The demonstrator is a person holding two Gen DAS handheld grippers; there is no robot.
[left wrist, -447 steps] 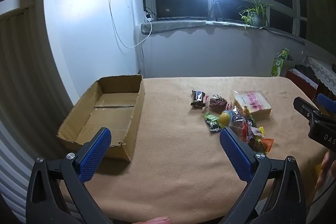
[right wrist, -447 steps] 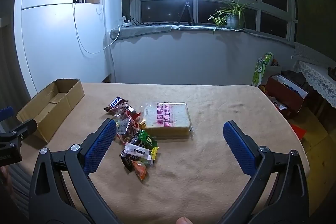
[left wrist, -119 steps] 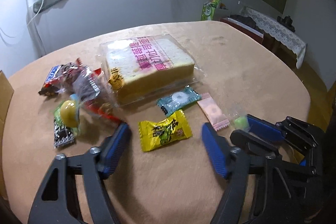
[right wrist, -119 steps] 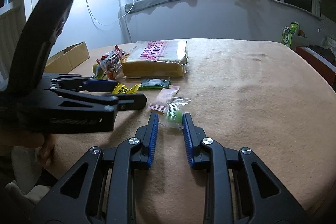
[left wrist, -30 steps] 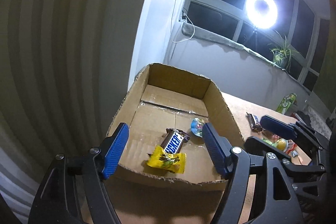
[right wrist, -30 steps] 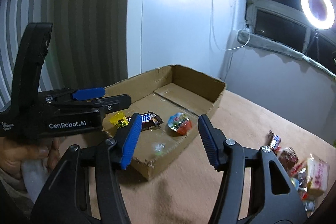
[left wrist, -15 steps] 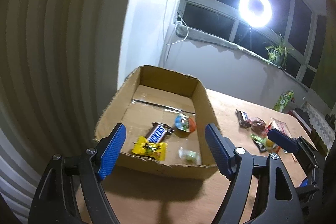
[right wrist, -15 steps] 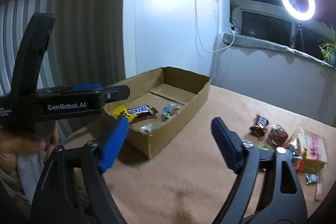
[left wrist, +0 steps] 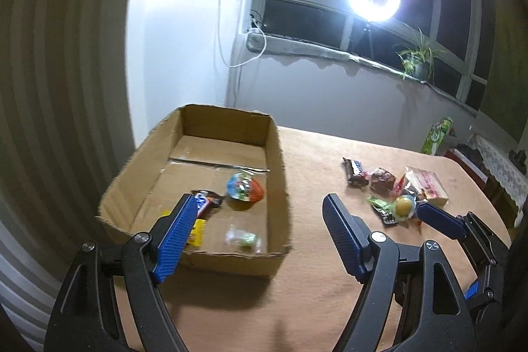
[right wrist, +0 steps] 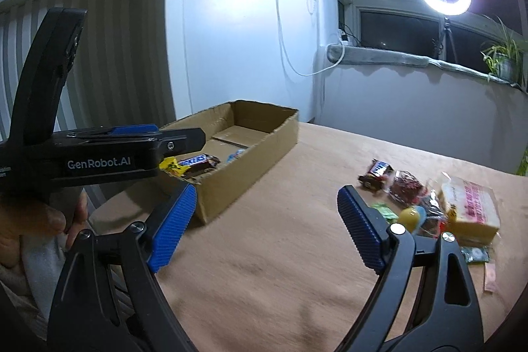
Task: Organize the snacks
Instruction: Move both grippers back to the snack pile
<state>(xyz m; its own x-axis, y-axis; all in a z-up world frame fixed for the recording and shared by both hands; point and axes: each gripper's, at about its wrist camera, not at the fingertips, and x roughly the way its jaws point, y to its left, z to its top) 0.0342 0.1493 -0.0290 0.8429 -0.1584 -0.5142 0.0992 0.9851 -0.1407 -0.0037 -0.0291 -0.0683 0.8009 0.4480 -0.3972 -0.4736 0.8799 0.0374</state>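
Left wrist view shows the cardboard box (left wrist: 198, 174) farther off than half a second ago, and more of the bare tan table (left wrist: 313, 259) shows in front of it. The left gripper (left wrist: 257, 233) is wide open with nothing between its blue pads. Inside the box lie a Snickers bar (left wrist: 208, 202), a yellow candy (left wrist: 196, 231), a round foil egg (left wrist: 244, 187) and a small clear-wrapped green candy (left wrist: 242, 238). A second ago the green candy was not there.

Right wrist view shows the right gripper (right wrist: 267, 226) with its blue pads far apart and nothing held. It has turned away from the box toward the snack pile (right wrist: 429, 203), which looks closer now. The pile sits well apart from the box, with a wide strip of bare cloth between them. A packed cake slice (right wrist: 472, 200) sits at the far side of the pile. The box stands at the table's left edge, near the white wall (right wrist: 231, 38).
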